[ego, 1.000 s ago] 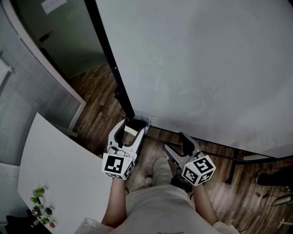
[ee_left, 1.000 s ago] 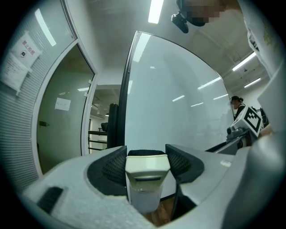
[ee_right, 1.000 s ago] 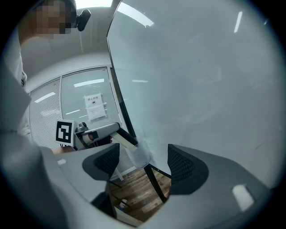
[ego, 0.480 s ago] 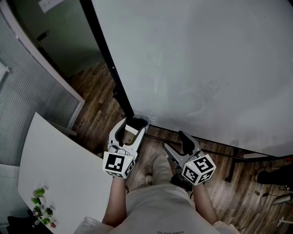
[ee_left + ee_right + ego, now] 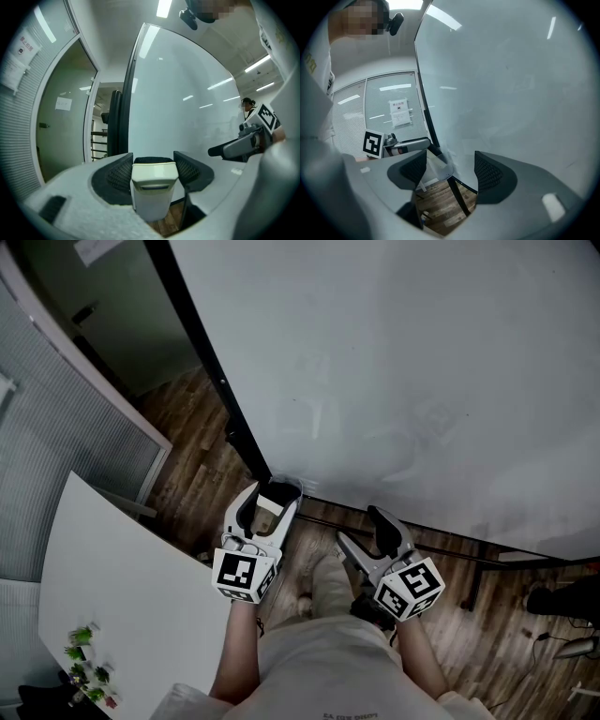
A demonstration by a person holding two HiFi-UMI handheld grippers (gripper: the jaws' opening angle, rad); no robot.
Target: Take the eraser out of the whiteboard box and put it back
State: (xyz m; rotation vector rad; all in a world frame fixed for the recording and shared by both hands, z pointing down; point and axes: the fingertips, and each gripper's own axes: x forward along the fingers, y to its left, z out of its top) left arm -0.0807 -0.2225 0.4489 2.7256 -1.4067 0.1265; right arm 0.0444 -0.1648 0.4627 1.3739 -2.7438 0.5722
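The eraser (image 5: 154, 187) is clenched upright in my left claw (image 5: 153, 163), just beside the whiteboard box (image 5: 291, 486) at the whiteboard (image 5: 422, 381) corner. My right claw (image 5: 450, 171) is released and empty, its jaws having just narrowed slightly.

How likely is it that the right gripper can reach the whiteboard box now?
Probably yes: the right gripper is open and empty, with the whiteboard box in plain sight between its jaws. The left gripper, shut on the eraser, crowds the box, though.
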